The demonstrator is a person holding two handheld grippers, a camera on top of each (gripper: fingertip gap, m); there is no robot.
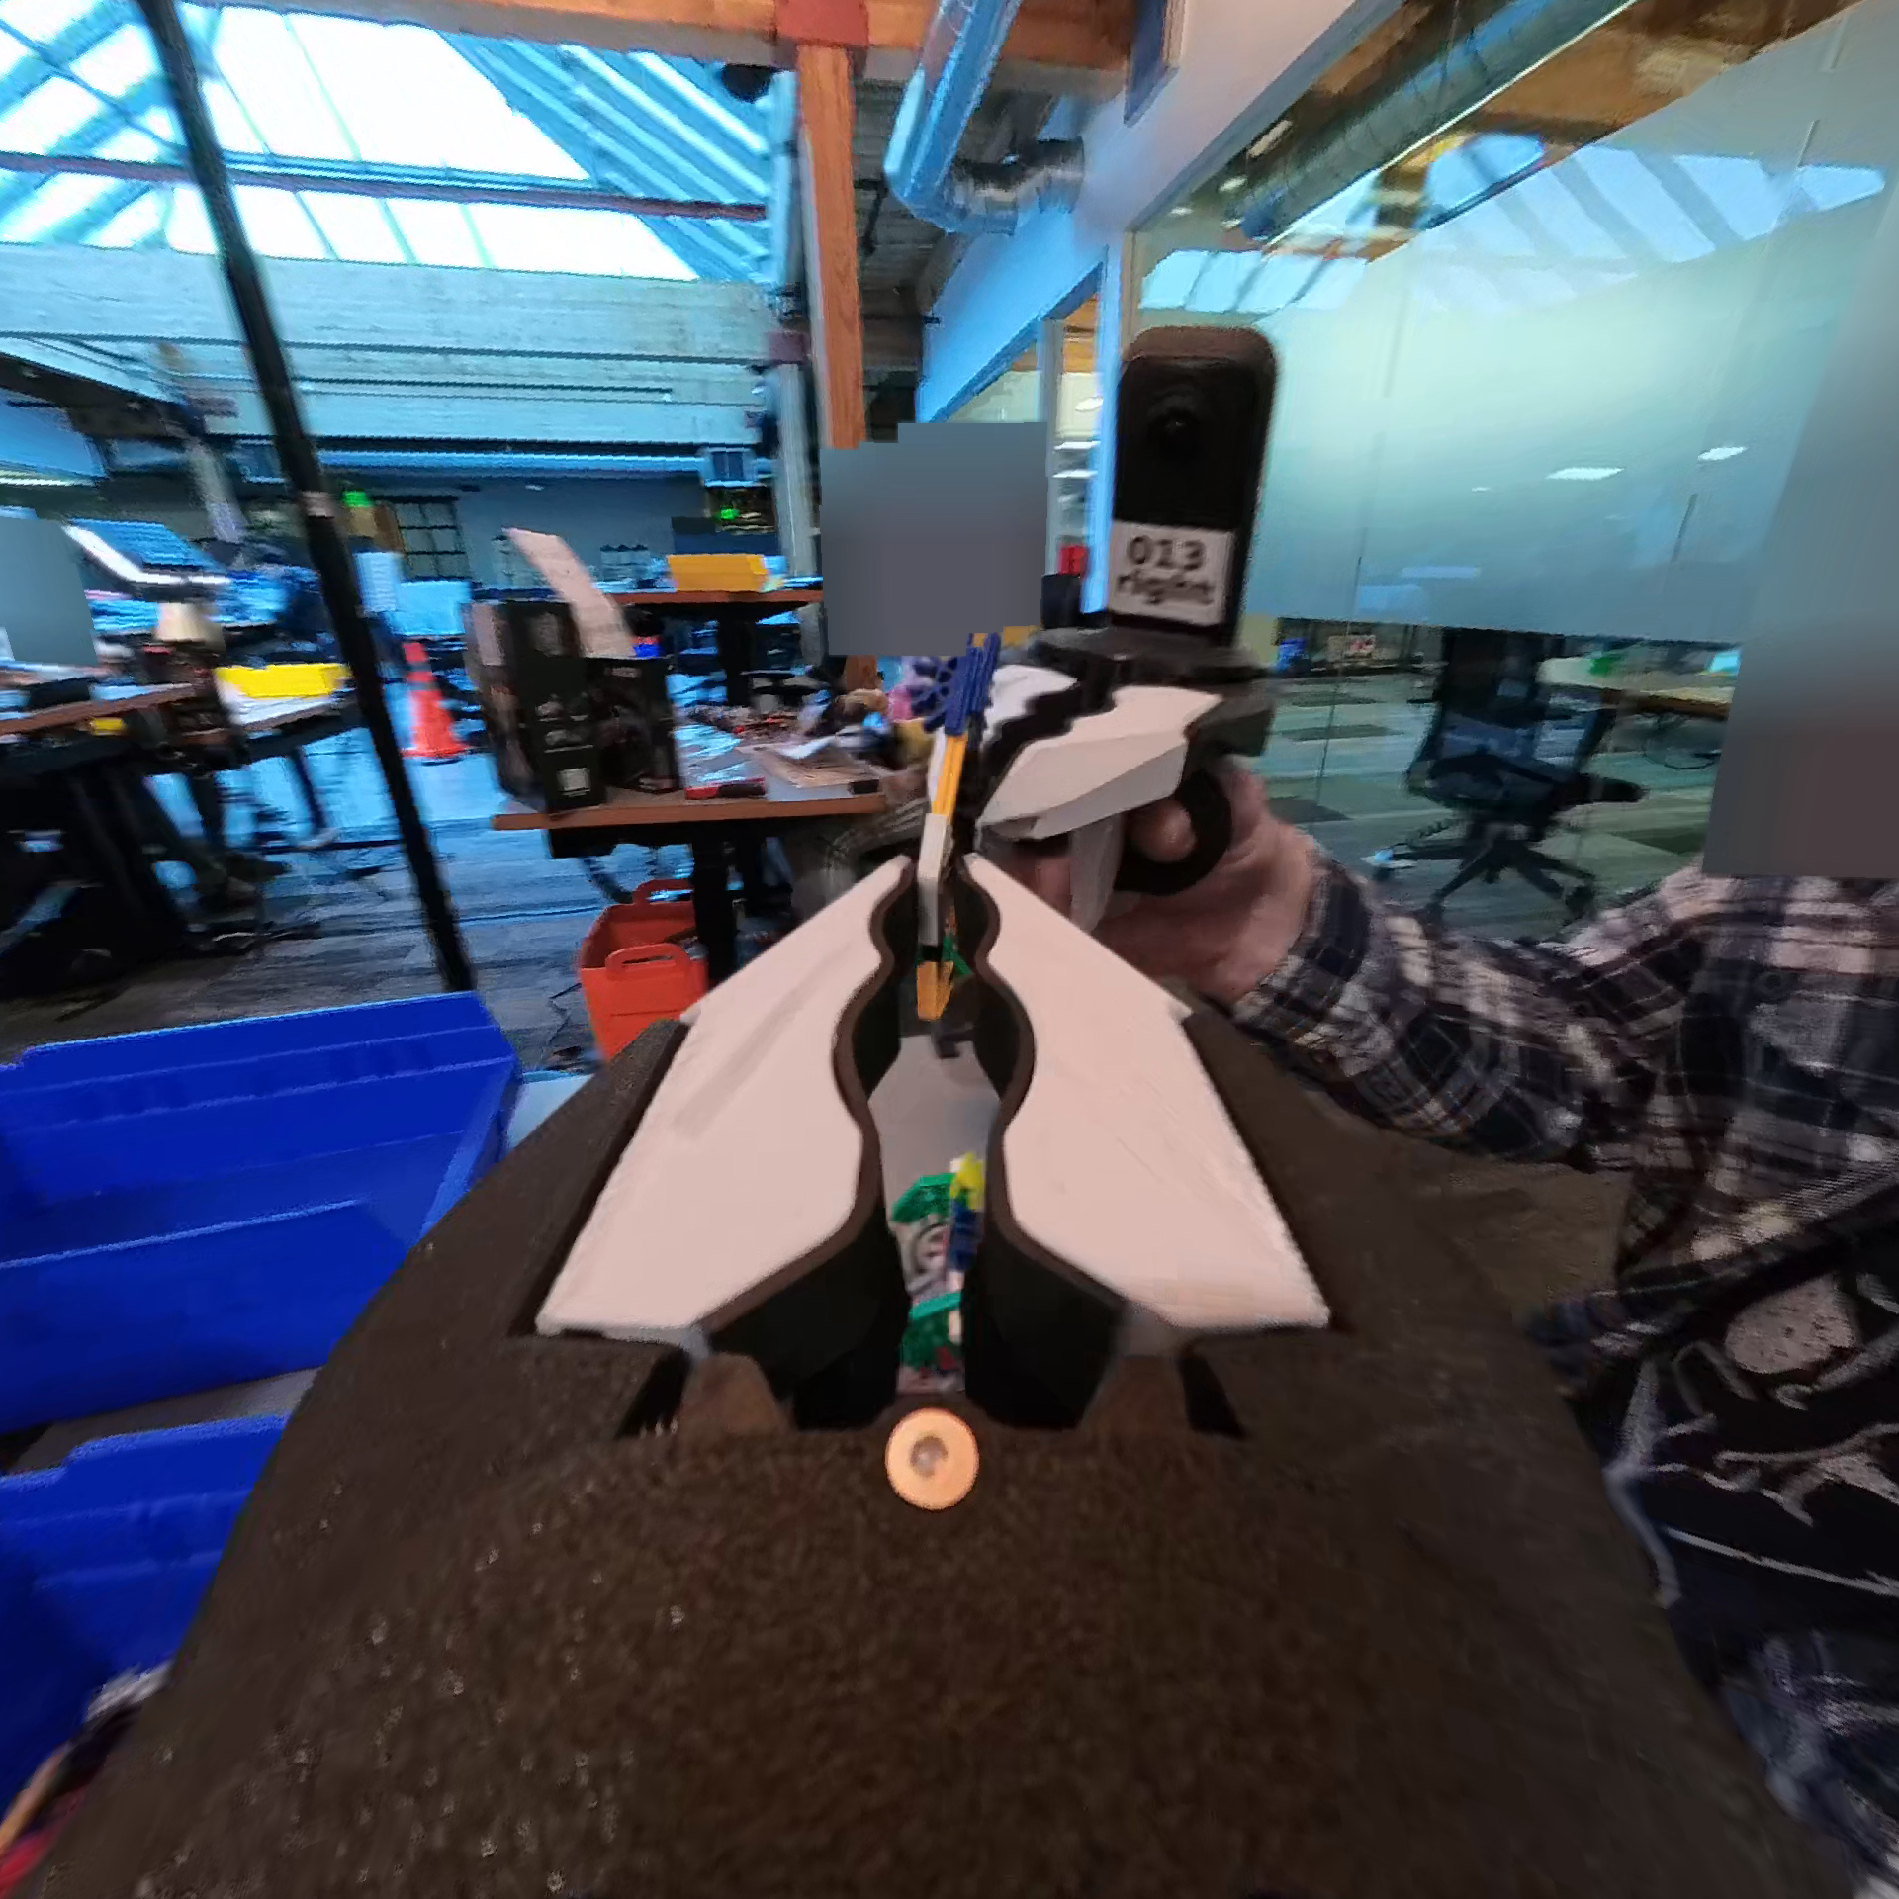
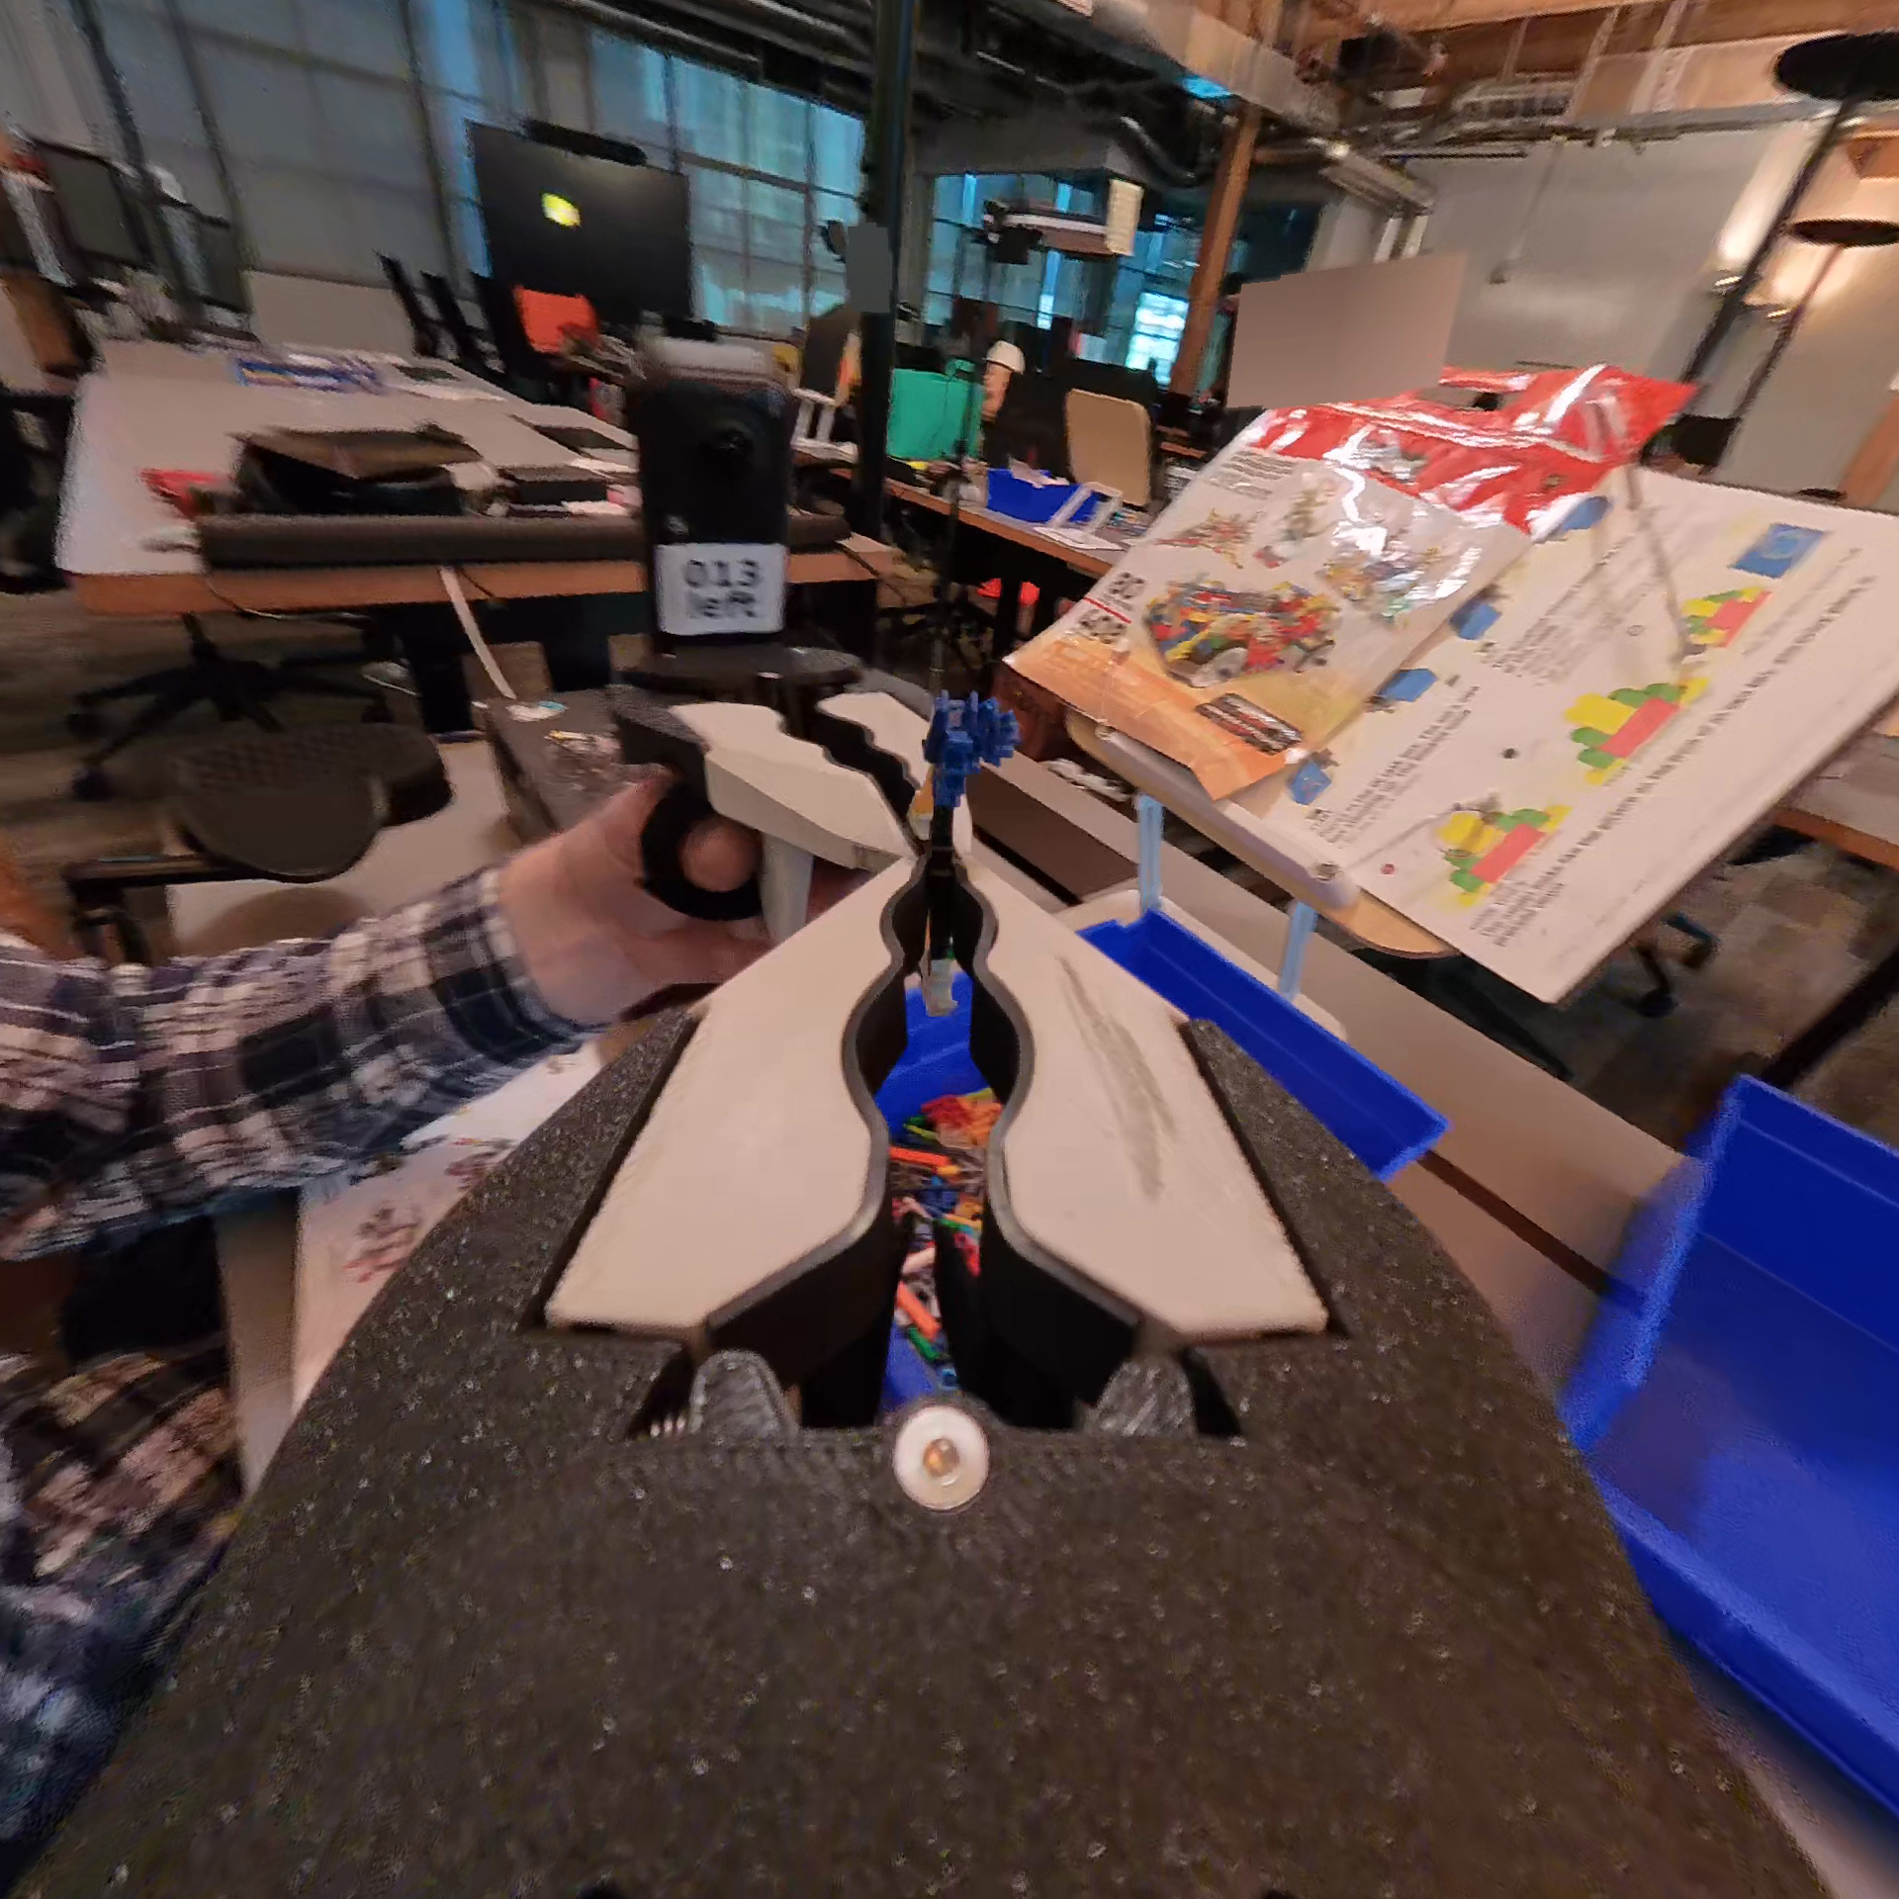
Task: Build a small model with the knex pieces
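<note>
My left gripper (image 1: 937, 873) is shut on a thin rod assembly (image 1: 951, 760): a yellow and white rod with a blue toothed connector at its top. The right gripper (image 1: 981, 735), held by a hand in a plaid sleeve, is closed on the same assembly just above my tips. In the right wrist view my right gripper (image 2: 937, 868) is shut on the rod, which looks dark here, with the blue connector (image 2: 966, 735) above and a white end below. The left gripper (image 2: 904, 817) meets the rod from the left. Both hold it in the air above a blue bin (image 2: 1264, 1028).
The blue bin below holds several small coloured building pieces (image 2: 940, 1182). Another blue bin (image 2: 1747, 1387) stands to the right, and more blue bins (image 1: 206, 1182) to the left. A tilted instruction board (image 2: 1541, 719) with a printed bag (image 2: 1285, 575) stands at the right. A black pole (image 1: 308, 514) rises on the left. The grippers are tip to tip, or close to it.
</note>
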